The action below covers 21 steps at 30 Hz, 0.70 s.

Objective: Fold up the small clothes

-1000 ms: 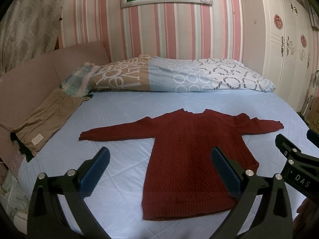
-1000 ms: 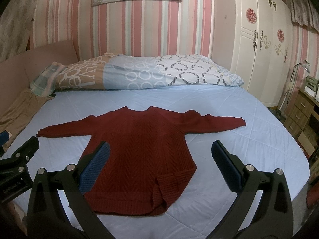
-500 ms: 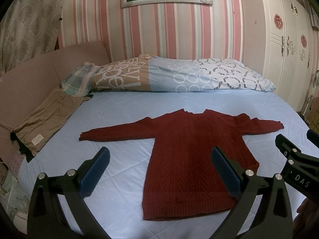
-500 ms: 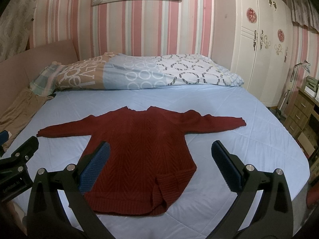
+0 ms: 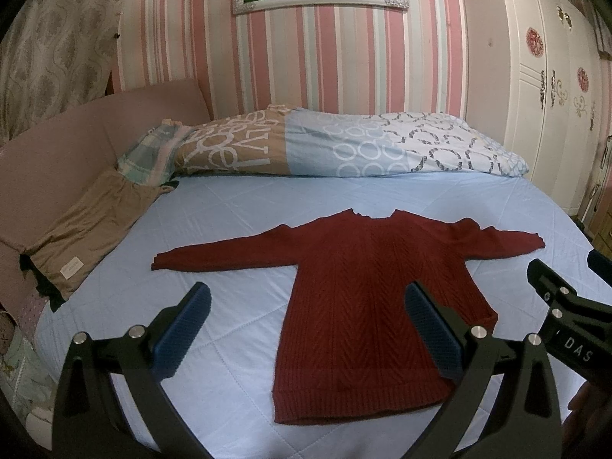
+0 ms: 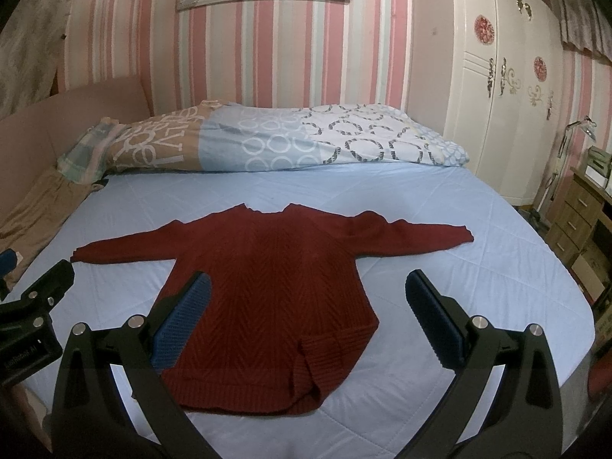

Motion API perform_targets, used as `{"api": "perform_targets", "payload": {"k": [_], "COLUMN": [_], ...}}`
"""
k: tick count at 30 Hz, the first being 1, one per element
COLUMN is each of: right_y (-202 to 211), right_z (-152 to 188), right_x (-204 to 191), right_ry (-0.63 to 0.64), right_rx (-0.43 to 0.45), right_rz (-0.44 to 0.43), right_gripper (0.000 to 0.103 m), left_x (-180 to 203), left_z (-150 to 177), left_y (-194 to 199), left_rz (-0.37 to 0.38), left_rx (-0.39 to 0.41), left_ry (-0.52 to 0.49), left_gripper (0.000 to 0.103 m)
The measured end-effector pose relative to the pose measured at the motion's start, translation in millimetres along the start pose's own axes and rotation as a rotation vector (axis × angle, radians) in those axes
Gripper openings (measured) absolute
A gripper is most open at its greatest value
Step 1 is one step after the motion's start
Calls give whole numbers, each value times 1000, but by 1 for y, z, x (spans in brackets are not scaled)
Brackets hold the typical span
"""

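Dark-red knit sweater [image 5: 367, 306] flat on light-blue bed [image 5: 237, 229], sleeves spread, unfolded.

Both wrist views are aimed from the bed's [image 5: 237, 225] foot toward the headboard wall, held close above it, side by side; the red sweater [image 5: 367, 306] [image 6: 275, 290] and duvet [image 5: 344, 145] are shared.

Sweater [image 5: 367, 306] lies on bed [image 5: 244, 229], quilt [image 5: 344, 145] apparently behind.
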State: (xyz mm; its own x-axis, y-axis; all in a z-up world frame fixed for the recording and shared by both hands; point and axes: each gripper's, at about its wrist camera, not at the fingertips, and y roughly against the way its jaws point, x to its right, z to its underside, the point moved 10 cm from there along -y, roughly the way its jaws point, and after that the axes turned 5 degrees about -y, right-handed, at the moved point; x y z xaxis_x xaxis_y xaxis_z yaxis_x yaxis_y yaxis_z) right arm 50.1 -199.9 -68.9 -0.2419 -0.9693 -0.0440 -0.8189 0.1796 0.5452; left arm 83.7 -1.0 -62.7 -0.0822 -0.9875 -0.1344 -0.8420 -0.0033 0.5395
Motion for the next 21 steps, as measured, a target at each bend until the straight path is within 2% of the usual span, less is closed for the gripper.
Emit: {"api": "perform_targets", "payload": {"k": [21], "right_y": [-8], "right_z": [15], "right_x": [-1], "right_ry": [-3], "right_rx": [-14], "right_rz": [2], "right_gripper": [100], "left_x": [2], "left_z": [8], "left_y": [-3], "left_rz": [4], "left_rx": [-8], "left_ry": [1], "left_gripper": [101]}}
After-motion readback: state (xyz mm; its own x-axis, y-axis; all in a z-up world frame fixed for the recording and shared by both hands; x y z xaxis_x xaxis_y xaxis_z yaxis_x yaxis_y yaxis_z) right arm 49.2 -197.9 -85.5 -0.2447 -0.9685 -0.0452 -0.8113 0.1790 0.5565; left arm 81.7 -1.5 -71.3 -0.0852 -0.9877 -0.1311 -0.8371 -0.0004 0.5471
